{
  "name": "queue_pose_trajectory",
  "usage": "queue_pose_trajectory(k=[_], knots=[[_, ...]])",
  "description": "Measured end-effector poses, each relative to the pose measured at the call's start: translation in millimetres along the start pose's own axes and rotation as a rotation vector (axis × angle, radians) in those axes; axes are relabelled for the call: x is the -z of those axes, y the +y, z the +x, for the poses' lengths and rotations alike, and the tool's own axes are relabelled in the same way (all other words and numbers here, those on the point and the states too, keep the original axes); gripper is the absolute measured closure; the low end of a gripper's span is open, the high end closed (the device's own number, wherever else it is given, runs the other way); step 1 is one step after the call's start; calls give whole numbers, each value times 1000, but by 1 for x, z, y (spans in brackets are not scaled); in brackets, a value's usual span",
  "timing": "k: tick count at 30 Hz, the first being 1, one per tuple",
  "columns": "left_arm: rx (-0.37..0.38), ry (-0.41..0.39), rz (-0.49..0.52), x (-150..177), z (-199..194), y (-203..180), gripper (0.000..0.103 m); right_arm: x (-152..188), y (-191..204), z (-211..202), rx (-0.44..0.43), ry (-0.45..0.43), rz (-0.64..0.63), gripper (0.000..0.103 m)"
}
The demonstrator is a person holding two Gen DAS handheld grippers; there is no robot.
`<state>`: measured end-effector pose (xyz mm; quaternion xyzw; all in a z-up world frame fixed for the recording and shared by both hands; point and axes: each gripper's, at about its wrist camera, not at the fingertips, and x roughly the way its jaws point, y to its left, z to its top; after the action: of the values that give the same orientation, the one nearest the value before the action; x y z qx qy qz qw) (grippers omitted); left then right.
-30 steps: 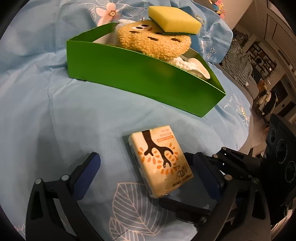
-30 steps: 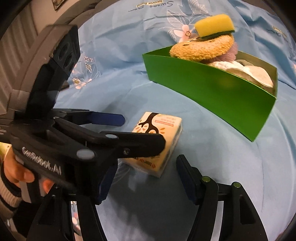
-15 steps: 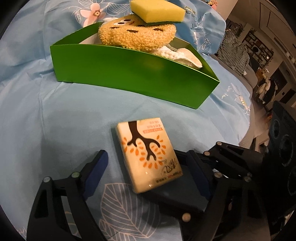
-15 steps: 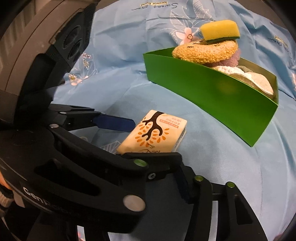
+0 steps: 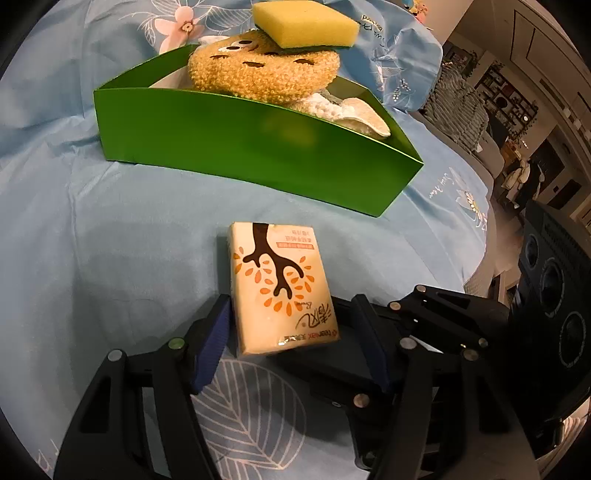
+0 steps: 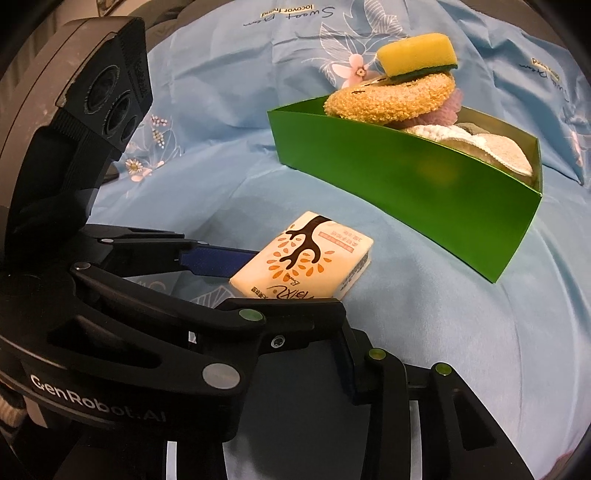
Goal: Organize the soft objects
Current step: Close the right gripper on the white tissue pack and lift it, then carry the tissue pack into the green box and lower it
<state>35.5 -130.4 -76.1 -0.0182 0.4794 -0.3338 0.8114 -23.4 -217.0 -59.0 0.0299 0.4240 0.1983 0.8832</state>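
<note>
The step in hand, as I judge it, is taking hold of the tissue pack (image 5: 280, 291) so that it can go into the green box (image 5: 258, 147); the pack lies on the blue bedsheet (image 5: 110, 240), outside the box, which stands well apart at twelve o'clock and is already heaped with a plush scrubber (image 5: 266, 70) and a yellow sponge (image 5: 303, 22).

The left tongs (image 5: 291, 317) have just been closing with the pack's near end between them; the nine o'clock pad touches its long edge, the three o'clock pad stands just clear, so it is not yet pinched.

The right tongs (image 6: 303, 343) come in from three o'clock, partly hidden behind the left tool; they too have been narrowing, part-spread, with nothing seen between them.

To do this well: square the pads to the pack's long sides, since it lies skewed toward eleven o'clock; squeeze gently, as it will likely dent; keep the right tool clear of the left.
</note>
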Motion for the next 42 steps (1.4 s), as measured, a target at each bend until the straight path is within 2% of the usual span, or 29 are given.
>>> queue_pose_trajectory(k=[14,35,42], knots=[[-1,-19,4,-1,-6,-1,41,-2,2,-2,-1,-18,-8,65],[3,-101,24,-6,-32,-14,41,-15,12,-27,2,-100,-56,65],[2,-17,-13,4,-8,-3,41,-5,6,-7,-5,-21,-30,65]])
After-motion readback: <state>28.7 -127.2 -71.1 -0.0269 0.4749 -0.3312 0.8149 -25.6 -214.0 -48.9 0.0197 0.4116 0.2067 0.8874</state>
